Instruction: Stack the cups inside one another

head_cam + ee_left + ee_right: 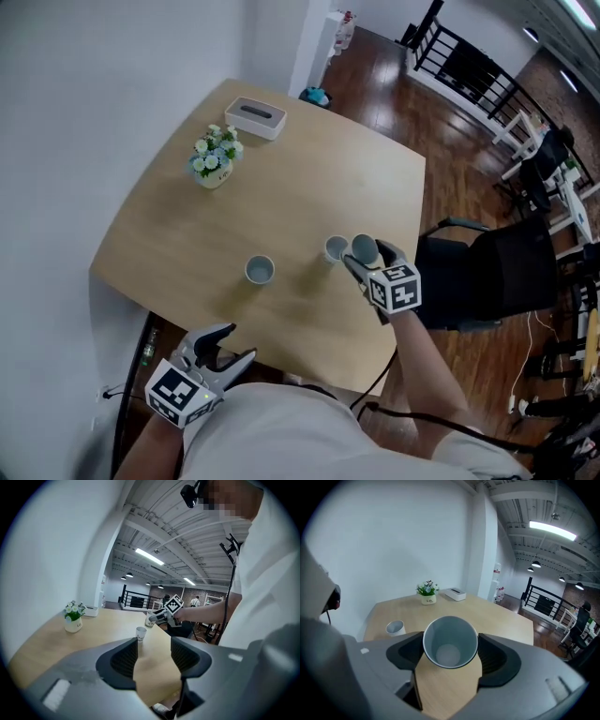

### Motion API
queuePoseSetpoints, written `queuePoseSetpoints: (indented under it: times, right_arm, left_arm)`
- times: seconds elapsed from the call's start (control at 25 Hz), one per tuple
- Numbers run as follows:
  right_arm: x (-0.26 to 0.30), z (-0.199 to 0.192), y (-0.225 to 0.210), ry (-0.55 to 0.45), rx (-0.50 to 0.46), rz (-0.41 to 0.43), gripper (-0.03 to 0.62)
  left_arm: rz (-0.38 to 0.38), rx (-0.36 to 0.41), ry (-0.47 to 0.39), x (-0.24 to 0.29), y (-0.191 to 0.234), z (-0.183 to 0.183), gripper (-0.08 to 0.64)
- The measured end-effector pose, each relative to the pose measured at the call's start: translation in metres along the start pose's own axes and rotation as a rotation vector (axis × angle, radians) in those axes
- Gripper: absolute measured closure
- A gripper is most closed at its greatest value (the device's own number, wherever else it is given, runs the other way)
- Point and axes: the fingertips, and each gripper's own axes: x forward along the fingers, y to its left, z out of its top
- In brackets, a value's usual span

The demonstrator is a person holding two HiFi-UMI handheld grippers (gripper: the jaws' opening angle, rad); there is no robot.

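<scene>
Three pale grey-white paper cups are in play. One cup (pixel 260 270) stands alone on the wooden table (pixel 281 178); the left gripper view shows this cup (pixel 140 633) too. A second cup (pixel 335 248) stands near the table's right edge. Right beside it, my right gripper (pixel 361 257) is shut on the third cup (pixel 364 247), lifted and tilted. In the right gripper view the held cup (pixel 450 641) sits between the jaws of the right gripper (pixel 450 649), mouth toward the camera. My left gripper (pixel 232 343) hangs open and empty off the table's near edge.
A small pot of flowers (pixel 215 156) and a white tissue box (pixel 255 116) sit at the table's far side. A black office chair (pixel 497 272) stands right of the table. White wall runs along the left. Railings and more furniture lie beyond.
</scene>
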Motion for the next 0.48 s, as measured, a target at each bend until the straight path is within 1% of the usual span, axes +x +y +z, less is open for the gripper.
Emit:
queuePoseSetpoints:
  times: [0.2,0.48]
  right_arm:
    - [0.033,-0.004,-0.005,0.039,0.01,-0.015,0.232]
    - [0.061,-0.008,0.001,0.058,0.019,-0.014,0.231]
  left_arm:
    - [0.036,-0.02,-0.005,-0.02,0.019,-0.007,0.324]
    - [0.067,-0.048,0.006,-0.037,0.036,-0.017,0.324]
